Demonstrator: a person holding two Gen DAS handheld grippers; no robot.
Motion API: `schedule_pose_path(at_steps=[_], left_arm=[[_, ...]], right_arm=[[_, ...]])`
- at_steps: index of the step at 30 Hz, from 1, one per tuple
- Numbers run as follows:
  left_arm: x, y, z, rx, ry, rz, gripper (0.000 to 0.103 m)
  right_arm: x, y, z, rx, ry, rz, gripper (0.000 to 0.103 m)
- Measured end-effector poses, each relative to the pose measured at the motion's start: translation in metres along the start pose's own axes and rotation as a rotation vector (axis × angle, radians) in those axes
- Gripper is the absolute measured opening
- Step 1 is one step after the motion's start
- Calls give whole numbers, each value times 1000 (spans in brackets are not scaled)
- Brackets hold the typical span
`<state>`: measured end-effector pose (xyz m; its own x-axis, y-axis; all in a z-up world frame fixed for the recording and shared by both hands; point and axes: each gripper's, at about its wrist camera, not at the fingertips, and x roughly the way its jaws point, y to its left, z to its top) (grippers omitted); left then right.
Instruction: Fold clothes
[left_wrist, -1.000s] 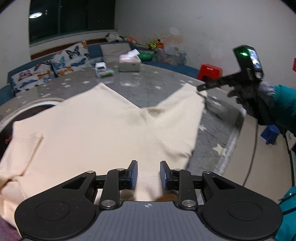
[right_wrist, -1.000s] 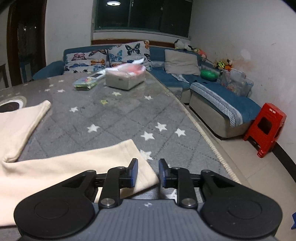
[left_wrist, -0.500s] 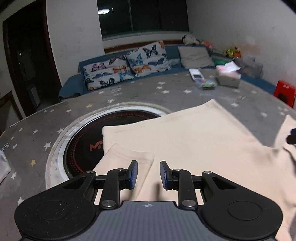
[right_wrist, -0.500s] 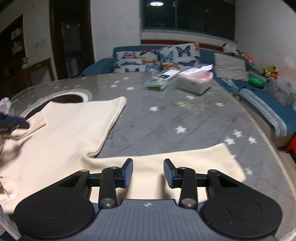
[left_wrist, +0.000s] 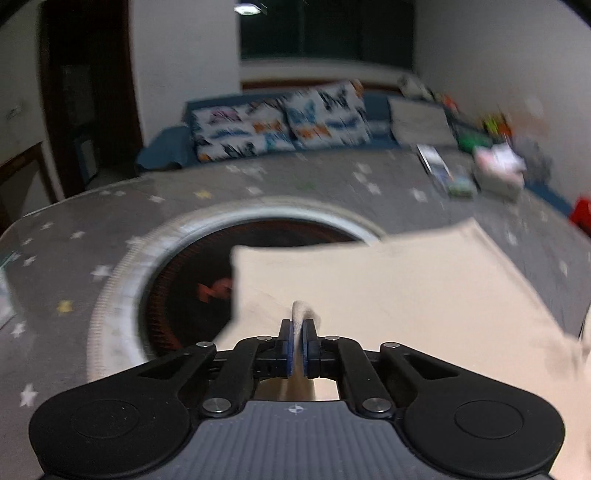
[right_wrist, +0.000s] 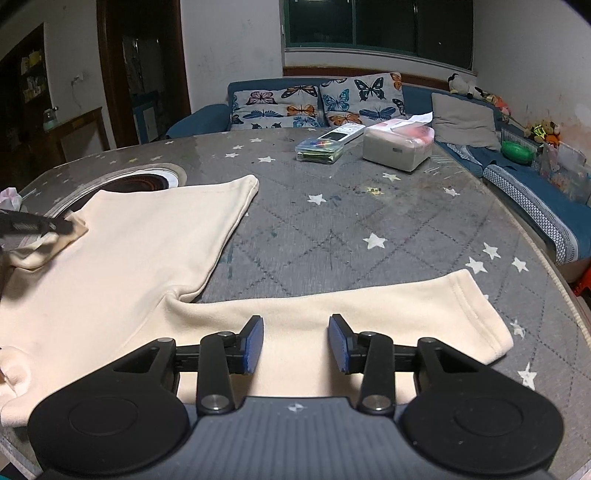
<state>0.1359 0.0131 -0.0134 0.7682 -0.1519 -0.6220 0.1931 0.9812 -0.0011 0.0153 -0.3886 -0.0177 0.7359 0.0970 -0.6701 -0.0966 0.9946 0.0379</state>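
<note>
A cream garment (right_wrist: 122, 258) with two long legs lies spread on the grey star-patterned table (right_wrist: 369, 206). In the blurred left wrist view my left gripper (left_wrist: 298, 326) is shut on a small raised fold of the cream garment (left_wrist: 388, 291) near its corner. The right wrist view shows that same gripper (right_wrist: 61, 224) at the far left, pinching the cloth's edge. My right gripper (right_wrist: 295, 332) hovers over the near leg (right_wrist: 369, 310). Its jaws are opening, and the cloth lies below them, not pinched.
A round dark recess with a pale rim (left_wrist: 184, 295) sits in the table beside the garment. A tissue box (right_wrist: 397, 147) and a clear box with a remote (right_wrist: 321, 149) stand at the far side. A sofa (right_wrist: 535, 192) runs along the table's right edge.
The left gripper swung left across the garment and closed on a fold of cloth. The right gripper turned left from the leg's cuff and its jaws widened.
</note>
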Motion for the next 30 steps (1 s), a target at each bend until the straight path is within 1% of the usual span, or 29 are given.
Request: schedule_pose_path(at_steps=[4, 7, 13, 18, 21, 23, 26, 30], left_arm=[[-33, 39, 6, -115, -74, 33, 5], [-59, 68, 3, -184, -117, 66, 5], [-105, 113, -15, -267, -190, 150, 5], [-130, 146, -35, -331, -234, 193, 5], [-134, 163, -48, -356, -222, 219, 5], [-131, 175, -55, -367, -193, 245, 5], [-127, 184, -67, -373, -157, 280, 5], [-129, 189, -80, -376, -148, 295, 5]], right_arm=[[1, 1, 0, -7, 0, -4, 41], [2, 3, 1, -10, 0, -7, 41], [1, 4, 0, -13, 3, -11, 41], [2, 6, 2, -22, 10, -18, 43], [2, 7, 2, -26, 15, -21, 44], [2, 8, 2, -28, 17, -23, 44], [3, 8, 3, -28, 19, -26, 45], [4, 9, 4, -32, 24, -30, 46]])
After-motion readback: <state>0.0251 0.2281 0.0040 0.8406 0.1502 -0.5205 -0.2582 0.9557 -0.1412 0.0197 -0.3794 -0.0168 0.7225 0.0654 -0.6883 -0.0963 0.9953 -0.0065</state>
